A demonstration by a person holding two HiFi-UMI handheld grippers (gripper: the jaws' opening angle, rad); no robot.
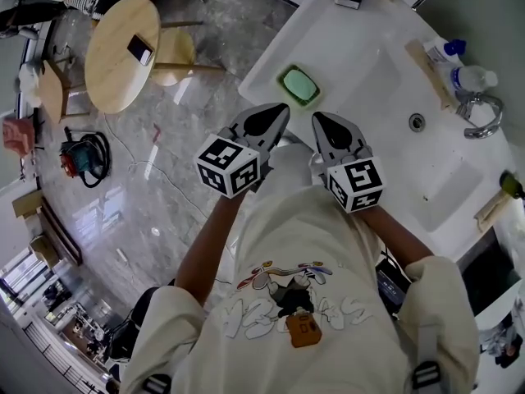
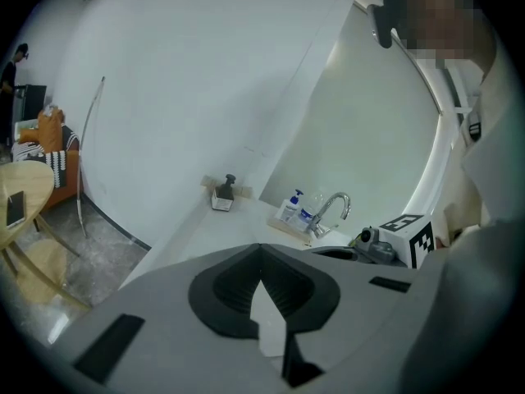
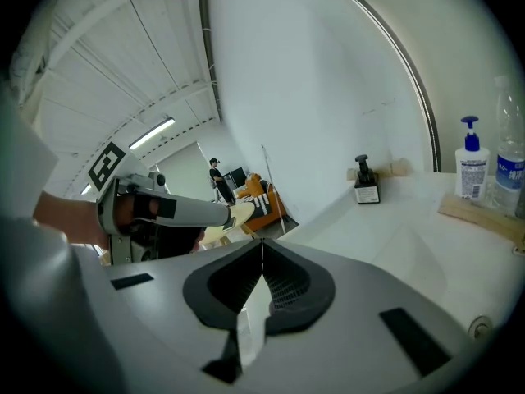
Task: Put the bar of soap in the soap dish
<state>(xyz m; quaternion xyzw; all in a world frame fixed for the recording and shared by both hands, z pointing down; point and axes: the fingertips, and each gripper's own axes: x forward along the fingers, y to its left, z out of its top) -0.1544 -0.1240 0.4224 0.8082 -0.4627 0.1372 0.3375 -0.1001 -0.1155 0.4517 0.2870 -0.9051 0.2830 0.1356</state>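
I'm standing at a washstand that seems to be set in a big open hall, not a closed bathroom. The white worktop (image 1: 328, 39) has a sunken basin (image 1: 385, 138) with a drain (image 1: 417, 122) and a chrome tap (image 1: 480, 115). On it are a soap dish (image 1: 283, 76) holding a green bar of soap (image 1: 300, 84), a pump bottle (image 3: 471, 167) and a dark dispenser (image 3: 366, 183). What looks like a curved-edged mirror (image 2: 369, 121) rises behind. Beside the washstand the floor (image 1: 164, 187) is grey marble. It carries a round wooden table (image 1: 115, 64), a stool (image 1: 174, 56) and an orange chair (image 3: 261, 197). Strip lights (image 3: 152, 134) run overhead, and a person (image 3: 216, 175) stands far off.
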